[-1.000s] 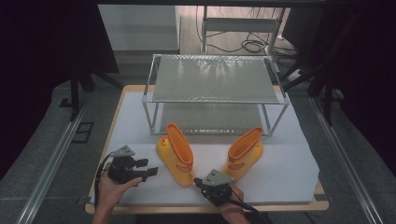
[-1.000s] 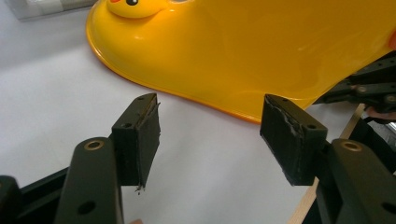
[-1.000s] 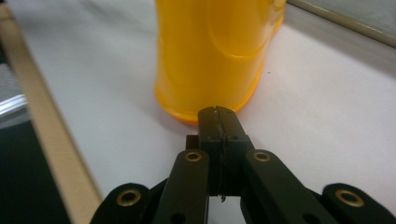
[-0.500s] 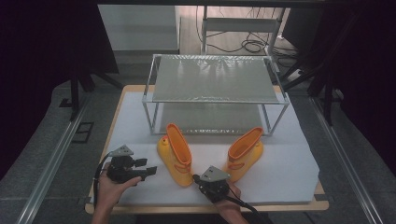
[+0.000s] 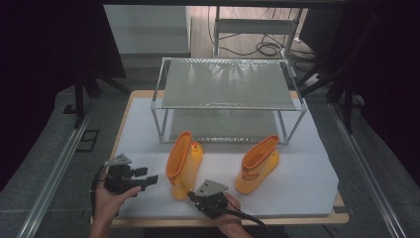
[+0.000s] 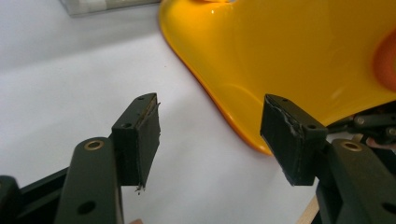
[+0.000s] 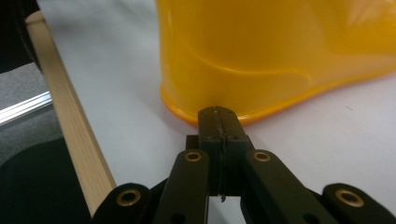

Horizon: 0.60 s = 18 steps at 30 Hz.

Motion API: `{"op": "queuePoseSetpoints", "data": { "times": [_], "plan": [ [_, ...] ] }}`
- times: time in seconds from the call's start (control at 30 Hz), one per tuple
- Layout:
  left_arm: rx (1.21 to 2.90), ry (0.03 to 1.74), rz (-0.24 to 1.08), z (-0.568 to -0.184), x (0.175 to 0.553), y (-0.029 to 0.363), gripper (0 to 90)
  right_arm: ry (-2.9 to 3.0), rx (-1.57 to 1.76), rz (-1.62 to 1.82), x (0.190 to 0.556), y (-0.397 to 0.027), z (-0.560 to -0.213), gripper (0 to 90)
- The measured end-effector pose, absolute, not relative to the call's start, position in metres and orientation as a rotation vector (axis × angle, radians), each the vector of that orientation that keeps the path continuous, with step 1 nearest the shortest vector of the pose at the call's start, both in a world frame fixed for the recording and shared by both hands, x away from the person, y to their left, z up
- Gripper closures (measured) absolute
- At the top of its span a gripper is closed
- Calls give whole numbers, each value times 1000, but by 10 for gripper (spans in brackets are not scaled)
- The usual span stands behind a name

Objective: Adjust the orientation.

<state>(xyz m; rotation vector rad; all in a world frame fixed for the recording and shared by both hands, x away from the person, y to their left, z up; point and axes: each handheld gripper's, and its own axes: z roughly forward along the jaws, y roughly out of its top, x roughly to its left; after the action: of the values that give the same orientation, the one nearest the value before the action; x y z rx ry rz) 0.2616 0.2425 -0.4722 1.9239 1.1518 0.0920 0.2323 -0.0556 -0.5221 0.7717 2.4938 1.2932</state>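
High view: two yellow rubber boots standing upright on the white table cover (image 5: 307, 163), in front of a metal two-tier rack (image 5: 228, 94); the left boot (image 5: 182, 163) nearer the front edge, the right boot (image 5: 257, 163) well apart from it to the right. Left gripper (image 5: 151, 179) held level at the front left, jaws spread and empty, pointing toward the left boot's lower part, just short of it. Right gripper (image 5: 189, 195) low at the front edge, jaws pressed together, tip right at the base of the left boot. Left gripper view: both black jaws wide apart with nothing between them, white cover in the gap; the left boot (image 6: 289, 60) looming beyond and to the right, its curved sole edge near the right-hand jaw, no contact visible. Right gripper view: jaws shut flat against each other, gripping nothing, tip (image 7: 218, 119) at the orange sole rim of the left boot (image 7: 275, 51), seemingly touching; wooden table edge (image 7: 65, 116) running alongside at the left.
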Motion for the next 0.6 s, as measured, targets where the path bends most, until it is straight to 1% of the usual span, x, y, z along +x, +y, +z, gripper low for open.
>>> {"op": "queuePoseSetpoints", "data": {
  "times": [0.03, 0.37, 0.6],
  "plan": [
    [1922, 1155, 93, -472, 261, 243, 378, 2512, 758, 1299, 234, -48, -522, 892],
    [1902, 1172, 95, -473, 261, 252, 378, 2553, 733, 1311, 242, -23, -521, 892],
    [1896, 1178, 96, -473, 261, 255, 378, 2559, 730, 1313, 243, -20, -521, 892]
  ]
}}
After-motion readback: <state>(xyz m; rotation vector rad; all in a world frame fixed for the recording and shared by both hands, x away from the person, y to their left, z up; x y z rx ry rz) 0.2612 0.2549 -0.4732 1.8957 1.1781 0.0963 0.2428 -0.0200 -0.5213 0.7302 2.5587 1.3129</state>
